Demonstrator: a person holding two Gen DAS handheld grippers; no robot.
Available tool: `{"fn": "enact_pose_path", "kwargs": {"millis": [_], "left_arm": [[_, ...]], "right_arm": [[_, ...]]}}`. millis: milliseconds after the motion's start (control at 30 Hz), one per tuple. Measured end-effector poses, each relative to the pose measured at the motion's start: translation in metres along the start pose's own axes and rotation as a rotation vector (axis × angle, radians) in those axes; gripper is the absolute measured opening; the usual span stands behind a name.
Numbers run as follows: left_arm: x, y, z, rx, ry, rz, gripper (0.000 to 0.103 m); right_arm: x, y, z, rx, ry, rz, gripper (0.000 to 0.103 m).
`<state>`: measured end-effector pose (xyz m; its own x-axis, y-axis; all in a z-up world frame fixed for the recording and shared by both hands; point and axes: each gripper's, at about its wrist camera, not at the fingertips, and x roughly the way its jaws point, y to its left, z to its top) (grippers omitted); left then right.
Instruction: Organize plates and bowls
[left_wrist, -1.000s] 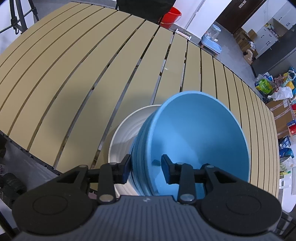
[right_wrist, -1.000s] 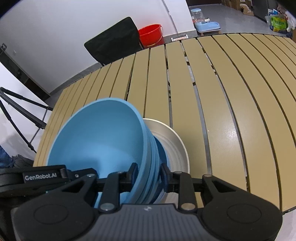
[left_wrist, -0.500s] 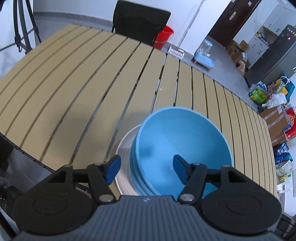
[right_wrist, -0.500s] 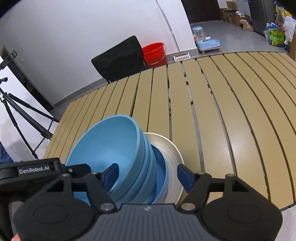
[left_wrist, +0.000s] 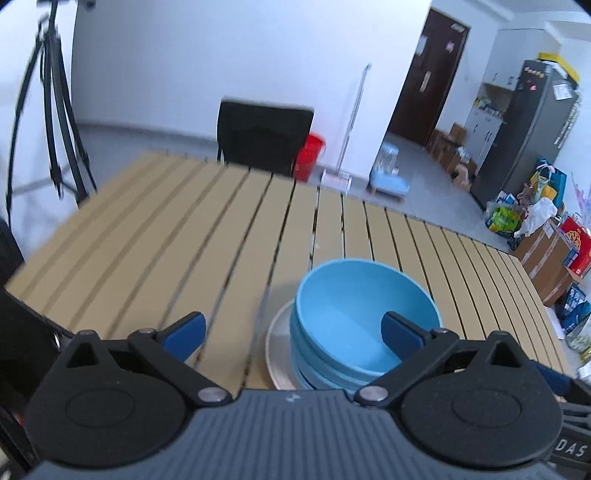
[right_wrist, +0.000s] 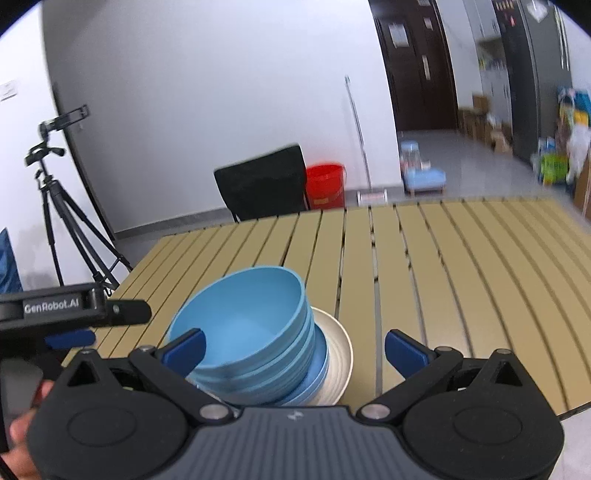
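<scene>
A stack of blue bowls (left_wrist: 354, 325) stands on a white plate (left_wrist: 277, 347) near the front edge of the slatted table (left_wrist: 184, 236). It also shows in the right wrist view (right_wrist: 251, 332), on the white plate (right_wrist: 338, 354), with blue plates under the bowls. My left gripper (left_wrist: 291, 330) is open wide and empty, drawn back above the stack. My right gripper (right_wrist: 293, 349) is open wide and empty, also behind the stack. The left gripper (right_wrist: 74, 310) shows at the left of the right wrist view.
A black chair (left_wrist: 264, 136) stands at the table's far side, with a red bucket (left_wrist: 308, 157) behind it. A tripod (right_wrist: 62, 206) stands at the left. Boxes and bags (left_wrist: 535, 221) lie on the floor at the right.
Both grippers let go of the blue bowl stack, opened wide and drew back and up. The stack now rests level on the white plate.
</scene>
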<state>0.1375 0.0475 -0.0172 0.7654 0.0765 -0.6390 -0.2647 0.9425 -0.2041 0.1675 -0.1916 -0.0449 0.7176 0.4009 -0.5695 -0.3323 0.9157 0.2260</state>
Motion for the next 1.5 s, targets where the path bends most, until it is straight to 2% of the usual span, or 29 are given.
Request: {"fn": "enact_pose_path", "kwargs": {"millis": [300,567,933,1500], "left_arm": [[-0.082,0.000,-0.030,0.084,-0.192,-0.017,0.103],[-0.127,-0.001,-0.065,0.177,-0.268,-0.041,0.103],[-0.146,0.010,-0.109,0.231,-0.260,-0.061,0.103],[-0.161,0.010,-0.134,0.261,-0.252,-0.081,0.103]], "right_arm": [[-0.061,0.016,-0.027,-0.043,-0.098,-0.018,0.103],[-0.107,0.022,-0.049,-0.059,-0.150,-0.039,0.103],[-0.163,0.035,-0.089,-0.113,-0.184,-0.094,0.103],[-0.181,0.041,-0.123,-0.132,-0.137,-0.105,0.103]]}}
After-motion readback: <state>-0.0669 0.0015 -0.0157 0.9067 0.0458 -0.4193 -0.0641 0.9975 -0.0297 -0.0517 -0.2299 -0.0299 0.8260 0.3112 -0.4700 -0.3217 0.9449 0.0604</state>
